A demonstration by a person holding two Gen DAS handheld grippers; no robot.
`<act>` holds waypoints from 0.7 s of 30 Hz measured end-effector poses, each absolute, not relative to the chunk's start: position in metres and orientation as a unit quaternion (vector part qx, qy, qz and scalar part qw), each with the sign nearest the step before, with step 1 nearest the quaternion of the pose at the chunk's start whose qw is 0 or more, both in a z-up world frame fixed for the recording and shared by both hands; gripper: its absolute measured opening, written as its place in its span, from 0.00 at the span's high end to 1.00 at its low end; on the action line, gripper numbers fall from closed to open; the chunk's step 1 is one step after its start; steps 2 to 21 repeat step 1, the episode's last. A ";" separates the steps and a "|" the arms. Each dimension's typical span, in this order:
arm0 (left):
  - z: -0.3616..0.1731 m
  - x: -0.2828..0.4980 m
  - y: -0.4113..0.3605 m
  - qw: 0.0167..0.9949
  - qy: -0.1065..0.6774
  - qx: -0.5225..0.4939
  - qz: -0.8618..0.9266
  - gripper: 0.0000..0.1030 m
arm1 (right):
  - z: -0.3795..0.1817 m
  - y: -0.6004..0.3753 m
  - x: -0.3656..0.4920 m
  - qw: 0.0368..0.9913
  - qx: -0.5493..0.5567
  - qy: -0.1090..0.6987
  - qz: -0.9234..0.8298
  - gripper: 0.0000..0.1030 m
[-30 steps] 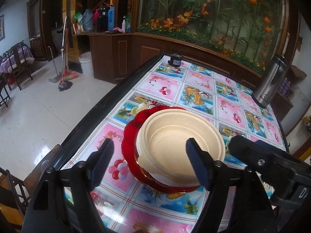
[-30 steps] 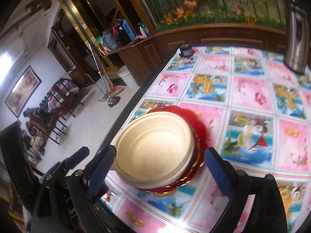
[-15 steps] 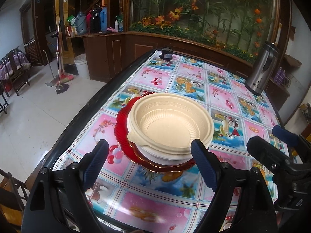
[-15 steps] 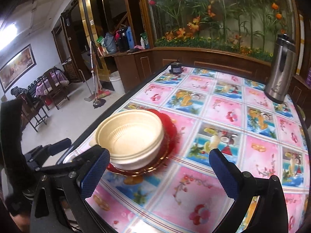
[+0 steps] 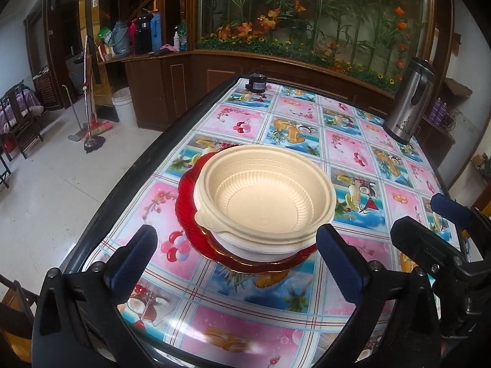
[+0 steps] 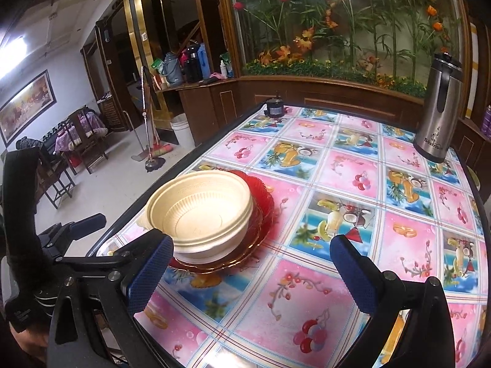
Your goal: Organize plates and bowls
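cream bowl [image 5: 265, 196] on red plate [image 5: 187, 211], beyond the opening, empty left tool [image 5: 236, 257]

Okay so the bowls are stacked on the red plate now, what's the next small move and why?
Probably draw both grippers back: the cream bowl sits nested on the red plate, the left gripper is opening with nothing between its jaws, and the right gripper is open and empty.

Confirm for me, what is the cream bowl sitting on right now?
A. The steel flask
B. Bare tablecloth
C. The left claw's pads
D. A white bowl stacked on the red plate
D: the cream bowl nests in a white bowl that rests on the red plate, with neither claw touching the stack.
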State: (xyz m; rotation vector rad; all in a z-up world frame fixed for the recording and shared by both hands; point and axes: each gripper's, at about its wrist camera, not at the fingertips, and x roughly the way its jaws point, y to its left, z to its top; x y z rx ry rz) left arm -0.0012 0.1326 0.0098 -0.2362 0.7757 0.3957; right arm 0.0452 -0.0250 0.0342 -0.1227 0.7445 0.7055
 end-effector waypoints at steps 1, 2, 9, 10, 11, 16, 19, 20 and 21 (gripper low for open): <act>0.010 -0.001 0.133 0.900 0.375 -0.112 0.192 0.00 | 0.034 -0.024 0.045 0.870 -0.060 0.356 0.337 0.00; 0.010 -0.001 0.133 0.900 0.375 -0.112 0.192 0.00 | 0.034 -0.024 0.045 0.870 -0.060 0.356 0.337 0.00; 0.010 -0.001 0.133 0.900 0.375 -0.112 0.192 0.00 | 0.034 -0.024 0.045 0.870 -0.060 0.356 0.337 0.00; 0.010 -0.001 0.133 0.900 0.375 -0.112 0.192 0.00 | 0.034 -0.024 0.045 0.870 -0.060 0.356 0.337 0.00; 0.010 -0.001 0.133 0.900 0.375 -0.112 0.192 0.00 | 0.034 -0.024 0.045 0.870 -0.060 0.356 0.337 0.00; 0.010 -0.001 0.133 0.900 0.375 -0.112 0.192 0.00 | 0.034 -0.024 0.045 0.870 -0.060 0.356 0.337 0.00; 0.010 -0.001 0.133 0.900 0.375 -0.112 0.192 0.00 | 0.034 -0.024 0.045 0.870 -0.060 0.356 0.337 0.00; 0.010 -0.001 0.133 0.900 0.375 -0.112 0.192 0.00 | 0.034 -0.024 0.045 0.870 -0.060 0.356 0.337 0.00; 0.010 -0.001 0.133 0.900 0.375 -0.112 0.192 0.00 | 0.034 -0.024 0.045 0.870 -0.060 0.356 0.337 0.00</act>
